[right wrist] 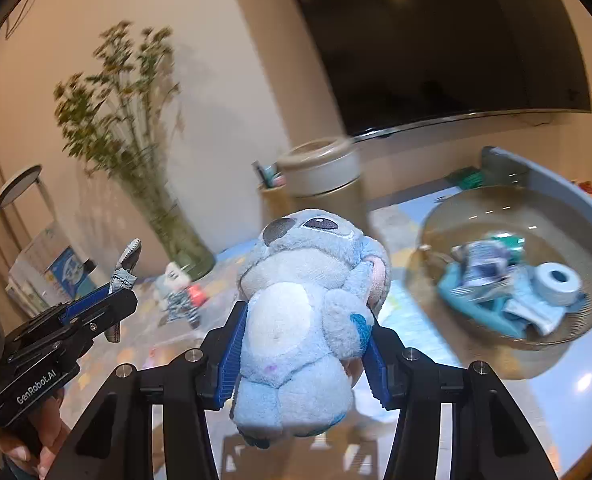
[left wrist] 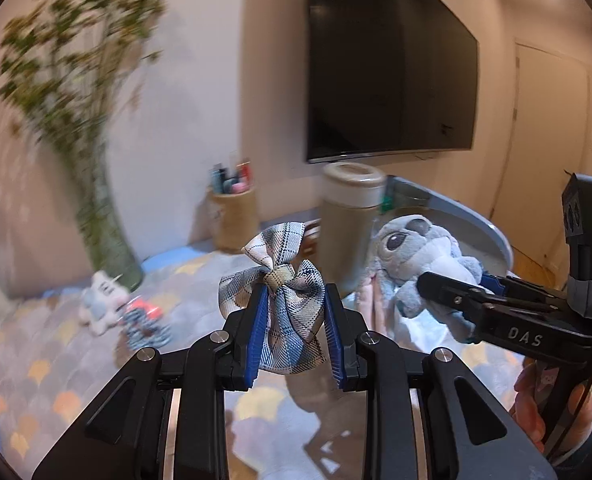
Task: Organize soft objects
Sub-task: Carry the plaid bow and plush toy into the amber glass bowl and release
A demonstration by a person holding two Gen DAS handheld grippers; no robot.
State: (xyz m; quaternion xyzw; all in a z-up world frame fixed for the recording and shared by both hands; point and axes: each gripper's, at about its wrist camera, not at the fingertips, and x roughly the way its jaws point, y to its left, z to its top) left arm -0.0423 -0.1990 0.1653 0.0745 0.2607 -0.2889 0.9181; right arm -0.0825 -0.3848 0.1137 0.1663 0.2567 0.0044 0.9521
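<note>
A plaid fabric bow (left wrist: 282,296) in grey, white and blue is lifted clear of the patterned table cover, pinched low between blue ribbed pads with its loops fanning upward. Beside it, a blue-grey plush toy (right wrist: 308,316) with dark eyes and a pale belly is squeezed at the waist, upright, head tilted back. Two more soft items lie together on the cover near the glass vase: a small white plush (left wrist: 98,304) and a striped fabric piece with an orange patch (left wrist: 146,322).
</note>
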